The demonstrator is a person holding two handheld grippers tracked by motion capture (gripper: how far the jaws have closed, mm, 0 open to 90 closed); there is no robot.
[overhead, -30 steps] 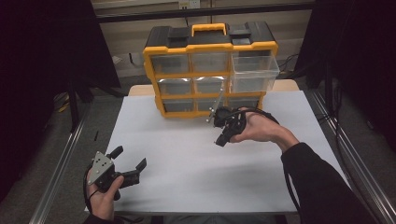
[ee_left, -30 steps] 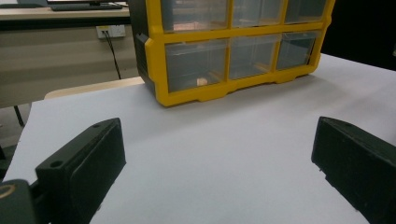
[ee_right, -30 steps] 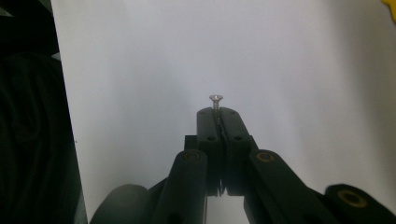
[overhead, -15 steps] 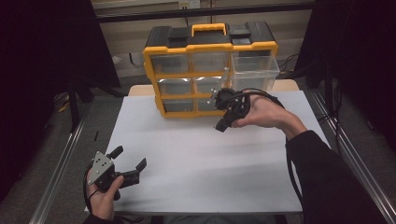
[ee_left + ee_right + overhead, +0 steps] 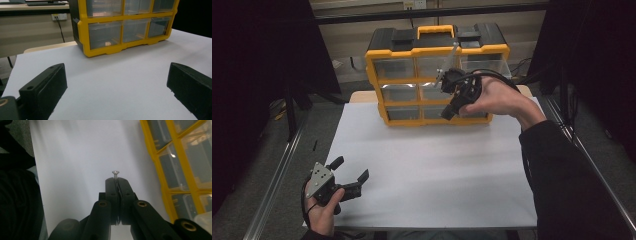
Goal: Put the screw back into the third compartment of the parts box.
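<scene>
The jaws of the right gripper (image 5: 116,180) were pressed together on a small screw (image 5: 115,173), whose flat head stood just clear of the tips while the shank was hidden between the pads. In the high view that gripper (image 5: 449,114) was held up in front of the yellow drawer organizer (image 5: 374,70), tips pointing down over the white table (image 5: 432,165); the screw was too small to make out there. The left gripper (image 5: 349,172) lay low near the table's front left corner, jaws spread wide with nothing between them (image 5: 115,82). What the organizer's clear drawers (image 5: 105,33) held stayed murky.
</scene>
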